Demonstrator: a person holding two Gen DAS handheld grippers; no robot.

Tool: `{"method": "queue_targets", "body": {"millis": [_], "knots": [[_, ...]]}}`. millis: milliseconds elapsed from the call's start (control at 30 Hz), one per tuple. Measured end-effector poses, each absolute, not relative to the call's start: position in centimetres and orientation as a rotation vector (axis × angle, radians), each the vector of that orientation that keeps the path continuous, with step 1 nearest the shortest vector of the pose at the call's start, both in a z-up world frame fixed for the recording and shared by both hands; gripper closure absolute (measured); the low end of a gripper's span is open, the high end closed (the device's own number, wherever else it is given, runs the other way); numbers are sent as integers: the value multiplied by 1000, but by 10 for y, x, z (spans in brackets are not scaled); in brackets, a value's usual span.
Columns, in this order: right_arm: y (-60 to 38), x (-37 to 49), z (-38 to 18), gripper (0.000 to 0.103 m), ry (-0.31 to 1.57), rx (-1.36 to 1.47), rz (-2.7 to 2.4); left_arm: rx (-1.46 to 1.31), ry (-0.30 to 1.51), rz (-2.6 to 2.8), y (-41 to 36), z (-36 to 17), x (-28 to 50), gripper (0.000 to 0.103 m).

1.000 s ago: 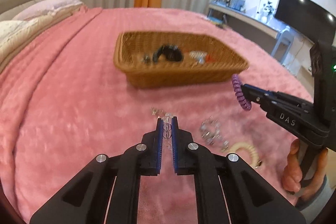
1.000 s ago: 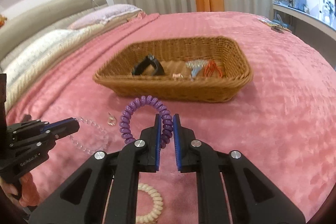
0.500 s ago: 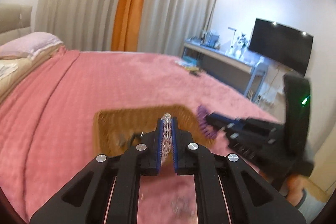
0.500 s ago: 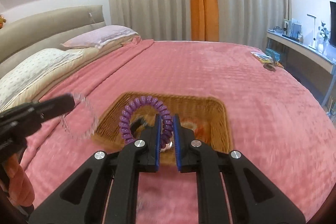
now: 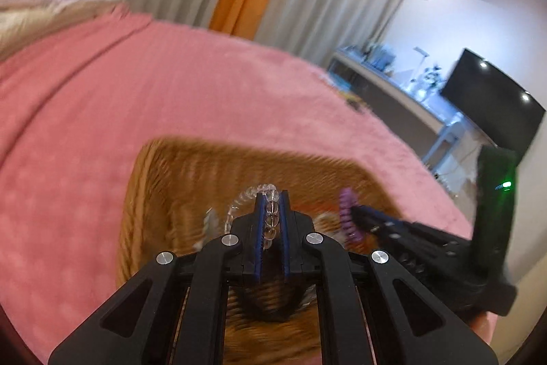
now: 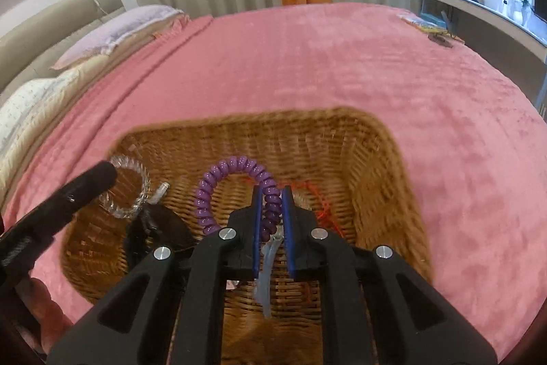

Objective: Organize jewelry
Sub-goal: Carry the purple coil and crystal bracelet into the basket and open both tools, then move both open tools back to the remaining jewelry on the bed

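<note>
On the left, over the left end of the basket (image 6: 376, 132), the left gripper (image 5: 272, 194) is held with its jaws narrow, clamped on a clear bead bracelet (image 6: 131, 190); the loop of beads is seen hanging just above the wicker floor. Beneath it a black item (image 6: 154, 228) is seen lying in the basket, its kind not to be made out. Further right, over the middle of the basket, the right gripper (image 6: 272, 194) is held with its jaws likewise narrow, closed on a purple coil band (image 6: 236, 170), whose arch is raised clear of the weave. Below and right of it, a pale clip (image 6: 268, 276) and a red thread-like piece (image 6: 321, 204) are seen on the basket floor. The basket itself is set on a pink blanket (image 6: 307, 57).

The step in hand is judged to be the drop-off: both pieces are carried over the basket but not yet let go. For the next move, a slight lowering and an opening of both jaws are called for, so that each piece is dropped inside the rim and not snagged on the pads.
</note>
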State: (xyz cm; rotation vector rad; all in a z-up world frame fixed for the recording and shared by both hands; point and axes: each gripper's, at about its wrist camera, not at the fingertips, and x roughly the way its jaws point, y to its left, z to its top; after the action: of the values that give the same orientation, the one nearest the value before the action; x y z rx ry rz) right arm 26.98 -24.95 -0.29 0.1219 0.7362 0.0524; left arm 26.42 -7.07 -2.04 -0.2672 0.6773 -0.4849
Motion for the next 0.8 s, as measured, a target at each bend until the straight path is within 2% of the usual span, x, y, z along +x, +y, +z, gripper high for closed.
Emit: {"method": "queue_targets", "body": {"millis": [300,367,433,467,500,800], "knots": [[-241,271,-11,93,770,86,43,-293,744,-488,-57,-38,269,96],[-241,269,-11,93,767,93,63,-302,744,-502,-54,-37,268,85],[-243,267,-11,85,768,111,79,-300,714,-510,-54,-30,261,66],[-245,266,-10,76,765,128,88,-291,683,-509,-53,-25,256,62],[-246,264,-9,75,755,140,91,-287,660,-509,-52,-20,251,58],[-252,223,26,71,634,169,109,-307,512,-514,-37,19,195,46]]}}
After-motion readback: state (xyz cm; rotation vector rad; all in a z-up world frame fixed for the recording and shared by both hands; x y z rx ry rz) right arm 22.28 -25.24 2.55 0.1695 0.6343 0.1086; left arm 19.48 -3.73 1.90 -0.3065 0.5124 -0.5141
